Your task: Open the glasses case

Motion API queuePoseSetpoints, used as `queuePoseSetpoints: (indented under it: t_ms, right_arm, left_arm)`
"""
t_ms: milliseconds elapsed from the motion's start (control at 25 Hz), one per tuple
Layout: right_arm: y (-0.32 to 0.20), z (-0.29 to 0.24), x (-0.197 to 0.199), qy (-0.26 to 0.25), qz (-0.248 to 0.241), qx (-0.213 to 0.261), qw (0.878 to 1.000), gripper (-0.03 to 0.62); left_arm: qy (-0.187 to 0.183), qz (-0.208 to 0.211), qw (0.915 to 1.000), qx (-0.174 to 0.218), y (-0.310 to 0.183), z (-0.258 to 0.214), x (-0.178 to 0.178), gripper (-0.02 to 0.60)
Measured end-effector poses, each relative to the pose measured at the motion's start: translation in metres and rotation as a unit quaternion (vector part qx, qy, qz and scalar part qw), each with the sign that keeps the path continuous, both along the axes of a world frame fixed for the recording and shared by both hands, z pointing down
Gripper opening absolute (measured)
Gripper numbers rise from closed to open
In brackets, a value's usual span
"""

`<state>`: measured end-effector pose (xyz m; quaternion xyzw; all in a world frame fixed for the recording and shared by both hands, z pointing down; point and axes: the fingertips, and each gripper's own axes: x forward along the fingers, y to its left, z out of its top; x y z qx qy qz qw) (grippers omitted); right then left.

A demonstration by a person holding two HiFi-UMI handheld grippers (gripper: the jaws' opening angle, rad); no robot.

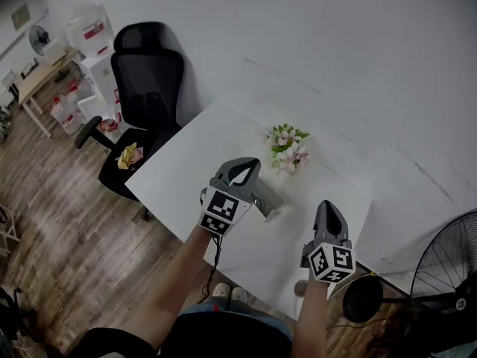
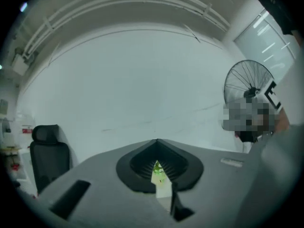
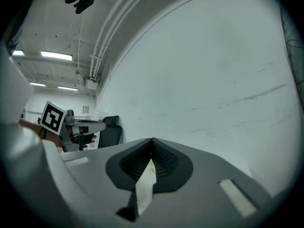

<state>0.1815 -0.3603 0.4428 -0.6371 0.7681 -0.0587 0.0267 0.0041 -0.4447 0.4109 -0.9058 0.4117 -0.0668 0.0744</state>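
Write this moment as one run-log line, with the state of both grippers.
left gripper: shut, empty | right gripper: shut, empty | flowers: on table

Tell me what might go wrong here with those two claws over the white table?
The left gripper points toward the flowers; a push forward could topple them. Both it and the right gripper are shut and empty, so reaching down might shove the grey case-like thing across the table instead of gripping it.
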Motion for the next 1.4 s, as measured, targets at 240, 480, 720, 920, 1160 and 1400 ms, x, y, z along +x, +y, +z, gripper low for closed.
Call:
queuePoseSetpoints:
  t_ms: [240,480,720,920,1160,1400]
  right_arm:
    - [0.007,-0.011,-0.011,0.002,-0.003,0.018,1.000,0.008]
    - [0.010,-0.014,-0.013,0.004,0.005,0.025,1.000,0.008]
    - [0.010,-0.015,-0.014,0.007,0.010,0.024,1.000,0.006]
    - [0.011,-0.013,-0.012,0.006,0.013,0.022,1.000,0.006]
    - [0.009,-0.012,-0.012,0.002,0.012,0.021,1.000,0.006]
    - [0.010,-0.012,-0.014,0.001,0.009,0.020,1.000,0.006]
  left_arm:
    - [0.123,-0.059,0.9902,-0.030,0.024,-0.005,-0.048,0.008]
    - [0.115,-0.076,0.9894,-0.047,0.041,0.015,-0.066,0.008]
    - [0.104,-0.071,0.9913,-0.036,0.043,0.009,-0.066,0.008]
    - [0.097,-0.067,0.9923,-0.038,0.045,0.011,-0.063,0.008]
    - [0.094,-0.060,0.9929,-0.040,0.046,0.014,-0.061,0.008]
    - [0.094,-0.050,0.9936,-0.038,0.050,0.014,-0.058,0.008]
